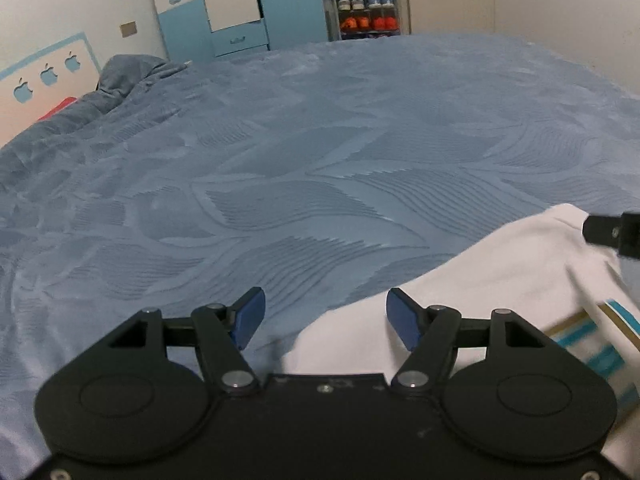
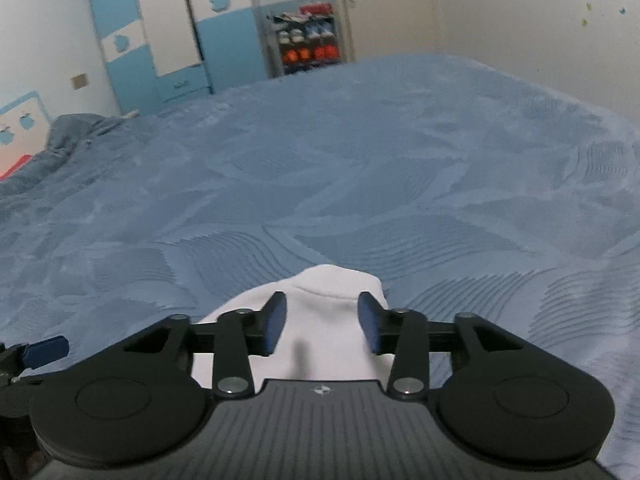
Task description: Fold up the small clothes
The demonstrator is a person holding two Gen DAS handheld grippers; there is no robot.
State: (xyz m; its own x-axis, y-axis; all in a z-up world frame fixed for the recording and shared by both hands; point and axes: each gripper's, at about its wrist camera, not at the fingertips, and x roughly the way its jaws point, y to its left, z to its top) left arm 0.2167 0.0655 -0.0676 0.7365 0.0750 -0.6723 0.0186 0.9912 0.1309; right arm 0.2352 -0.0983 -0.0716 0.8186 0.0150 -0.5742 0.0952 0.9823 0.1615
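A small white garment (image 1: 500, 280) with teal and gold stripes at its lower right lies on the blue bedspread (image 1: 280, 160). My left gripper (image 1: 325, 318) is open above the garment's left edge, with nothing between its blue pads. The right gripper's black tip (image 1: 612, 232) shows at the right edge of that view. In the right wrist view my right gripper (image 2: 322, 322) is open over a rounded end of the white garment (image 2: 332, 288), the cloth lying between and below the fingers. A blue fingertip (image 2: 44, 350) of the left gripper shows at the far left.
The bedspread (image 2: 360, 160) stretches far ahead. A bunched blue blanket (image 1: 128, 76) and a red item (image 1: 60, 106) lie at the far left by the headboard. Beyond the bed stand a blue-white wardrobe (image 1: 232, 4), a shoe rack (image 1: 366, 8) and a door.
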